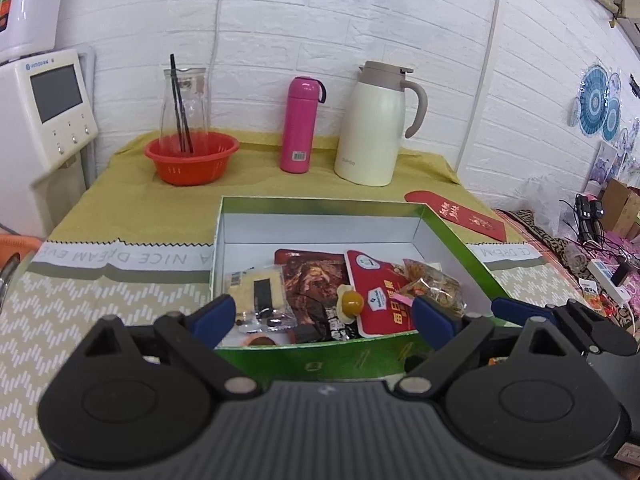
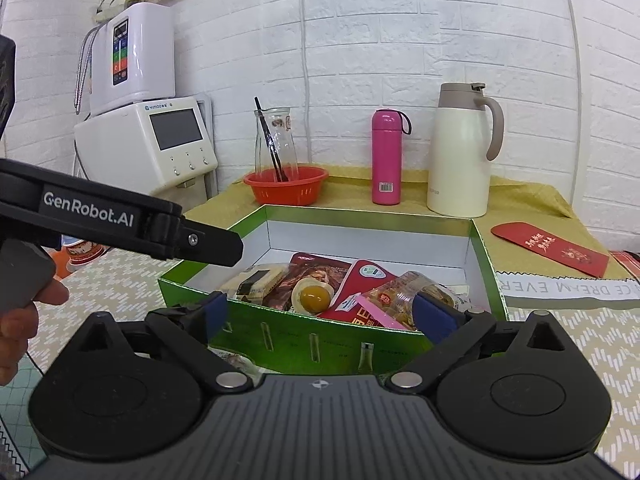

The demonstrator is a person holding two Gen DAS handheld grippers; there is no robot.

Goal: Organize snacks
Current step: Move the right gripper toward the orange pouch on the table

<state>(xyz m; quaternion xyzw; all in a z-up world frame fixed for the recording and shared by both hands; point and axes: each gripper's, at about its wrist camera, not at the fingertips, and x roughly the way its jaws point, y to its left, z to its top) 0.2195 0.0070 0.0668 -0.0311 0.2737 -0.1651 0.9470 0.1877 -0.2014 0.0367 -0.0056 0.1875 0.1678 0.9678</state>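
A green box (image 1: 320, 360) with a white inside sits on the patterned tablecloth. In it lie a cracker packet (image 1: 260, 292), a dark meat packet (image 1: 312, 284), a braised egg pack (image 1: 350, 302), a red packet (image 1: 376, 292) and a clear bag of snacks (image 1: 434, 280). My left gripper (image 1: 324, 316) stands open over the box's near wall, its pads touching nothing. My right gripper (image 2: 325, 312) is open too, just short of the box (image 2: 320, 344), with the egg pack (image 2: 314, 296) ahead of it. One left gripper finger (image 2: 216, 246) reaches over the box's left corner.
Against the brick wall stand a red basket (image 1: 192, 156) with a glass carafe, a pink flask (image 1: 300, 124) and a cream thermos jug (image 1: 374, 124). A red envelope (image 1: 460, 216) lies right of the box. A water dispenser (image 2: 160, 144) is at the left, with cluttered cables at the far right.
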